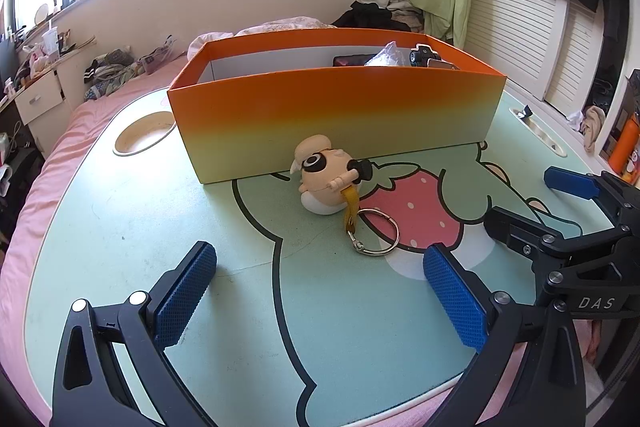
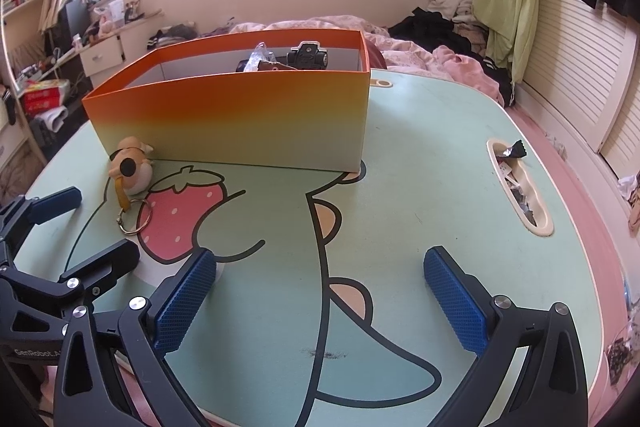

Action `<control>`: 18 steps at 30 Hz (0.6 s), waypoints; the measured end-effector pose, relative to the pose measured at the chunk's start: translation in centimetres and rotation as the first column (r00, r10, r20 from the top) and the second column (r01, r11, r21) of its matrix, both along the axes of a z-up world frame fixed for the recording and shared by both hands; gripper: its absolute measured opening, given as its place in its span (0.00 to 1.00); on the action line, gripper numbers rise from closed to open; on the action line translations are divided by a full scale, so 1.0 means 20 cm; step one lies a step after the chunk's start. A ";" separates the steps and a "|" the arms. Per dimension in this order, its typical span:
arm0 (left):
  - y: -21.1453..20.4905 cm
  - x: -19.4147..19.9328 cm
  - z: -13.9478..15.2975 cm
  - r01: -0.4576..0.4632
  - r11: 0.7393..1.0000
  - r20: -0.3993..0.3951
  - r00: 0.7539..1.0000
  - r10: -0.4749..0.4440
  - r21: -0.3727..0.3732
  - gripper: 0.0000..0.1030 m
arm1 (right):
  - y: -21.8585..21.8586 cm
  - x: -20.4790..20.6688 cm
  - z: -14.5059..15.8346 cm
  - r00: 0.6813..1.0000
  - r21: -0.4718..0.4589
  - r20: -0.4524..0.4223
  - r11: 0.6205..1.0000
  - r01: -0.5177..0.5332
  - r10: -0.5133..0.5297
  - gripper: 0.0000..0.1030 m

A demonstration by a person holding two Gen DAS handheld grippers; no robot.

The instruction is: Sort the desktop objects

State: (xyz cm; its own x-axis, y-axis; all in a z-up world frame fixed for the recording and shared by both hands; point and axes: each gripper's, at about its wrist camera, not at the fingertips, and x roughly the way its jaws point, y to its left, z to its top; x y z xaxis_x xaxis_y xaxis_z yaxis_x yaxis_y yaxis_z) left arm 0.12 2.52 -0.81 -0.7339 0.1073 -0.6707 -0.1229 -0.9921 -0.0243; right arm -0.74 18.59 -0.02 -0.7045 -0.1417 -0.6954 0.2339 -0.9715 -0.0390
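While both grippers hover low over the tabletop point(image 1: 140, 211), the left gripper point(image 1: 316, 291) is spread wide and holds nothing, a toy keychain point(image 1: 330, 179) lying just ahead of it against an orange box point(image 1: 332, 115). Beside it, the right gripper point(image 2: 320, 297) is likewise spread and empty, the keychain ahead to its left.

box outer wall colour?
Orange fading down to pale yellow on the box; clearest in the left wrist view.
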 end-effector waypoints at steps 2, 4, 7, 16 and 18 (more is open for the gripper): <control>0.00 0.00 0.00 0.000 1.000 0.000 1.000 0.000 0.000 1.00 | 0.00 -0.01 0.00 1.000 0.000 0.003 1.000 -0.013 0.013 1.00; 0.00 0.00 0.00 0.000 1.000 0.000 1.000 0.000 0.000 1.00 | 0.01 -0.01 0.00 1.000 0.000 0.004 1.000 -0.026 0.026 1.00; 0.00 0.00 0.00 0.001 1.000 -0.001 1.000 -0.001 0.000 1.00 | 0.01 0.00 0.00 0.999 0.000 -0.003 0.999 -0.035 0.035 1.00; -0.01 0.01 0.00 0.002 1.000 -0.001 1.000 -0.002 0.000 1.00 | 0.01 0.00 0.00 0.999 0.001 -0.004 0.999 -0.037 0.037 1.00; -0.01 0.00 0.00 0.002 1.000 -0.001 1.000 -0.002 0.001 1.00 | 0.01 0.00 0.00 0.999 0.001 -0.001 0.999 -0.037 0.037 1.00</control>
